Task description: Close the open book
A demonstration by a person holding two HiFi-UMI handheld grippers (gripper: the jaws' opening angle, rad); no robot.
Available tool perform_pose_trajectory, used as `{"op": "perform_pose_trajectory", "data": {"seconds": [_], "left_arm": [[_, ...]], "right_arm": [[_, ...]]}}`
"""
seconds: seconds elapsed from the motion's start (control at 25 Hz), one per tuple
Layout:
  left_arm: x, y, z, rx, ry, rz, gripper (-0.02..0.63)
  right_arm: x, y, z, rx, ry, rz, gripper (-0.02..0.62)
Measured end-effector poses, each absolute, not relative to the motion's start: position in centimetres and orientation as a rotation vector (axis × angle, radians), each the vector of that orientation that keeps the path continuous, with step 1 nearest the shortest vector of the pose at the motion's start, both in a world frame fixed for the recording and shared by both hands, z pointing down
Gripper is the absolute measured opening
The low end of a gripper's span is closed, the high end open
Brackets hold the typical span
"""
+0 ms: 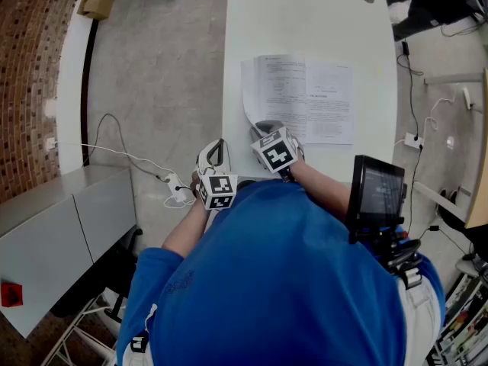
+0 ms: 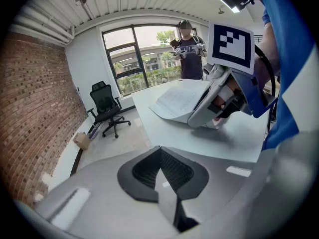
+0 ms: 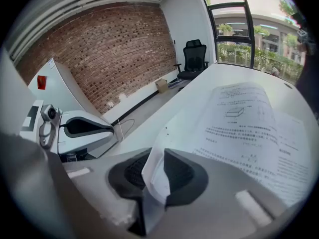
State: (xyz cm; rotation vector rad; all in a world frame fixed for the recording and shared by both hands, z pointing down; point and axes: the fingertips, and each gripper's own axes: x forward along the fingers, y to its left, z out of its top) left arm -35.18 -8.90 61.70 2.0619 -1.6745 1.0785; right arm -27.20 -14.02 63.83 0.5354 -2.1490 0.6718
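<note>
The open book (image 1: 305, 97) lies flat on the white table (image 1: 305, 14), printed pages up. My right gripper (image 1: 263, 128) is at the book's near left corner. In the right gripper view a lifted page corner (image 3: 154, 168) curls up between the jaws of the right gripper (image 3: 154, 183), which stand slightly apart and do not clamp it. The left gripper (image 1: 213, 152) hangs beyond the table's left edge, over the floor, shut and empty (image 2: 162, 183). From the left gripper view, the right gripper (image 2: 199, 118) rests on the book (image 2: 174, 98).
A black office chair (image 2: 104, 106) stands by the brick wall. A person (image 2: 188, 49) stands at the table's far end by the window. A cable and power strip (image 1: 171, 189) lie on the floor at the left, beside a grey cabinet (image 1: 61, 227).
</note>
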Motion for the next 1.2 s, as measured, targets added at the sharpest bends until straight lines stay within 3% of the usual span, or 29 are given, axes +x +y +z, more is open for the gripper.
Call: {"op": "perform_pose_trajectory", "data": {"seconds": [0.56, 1.2], "left_arm": [[-35.0, -8.8, 62.2, 2.070, -1.662, 1.071, 0.007], [-34.1, -8.5, 61.3, 2.141, -1.638, 1.072, 0.007]], "right_arm": [[-28.2, -12.4, 63.9, 0.412, -2.183, 0.774, 0.180], [-27.9, -11.7, 61.1, 0.424, -2.290, 0.810, 0.193]]}}
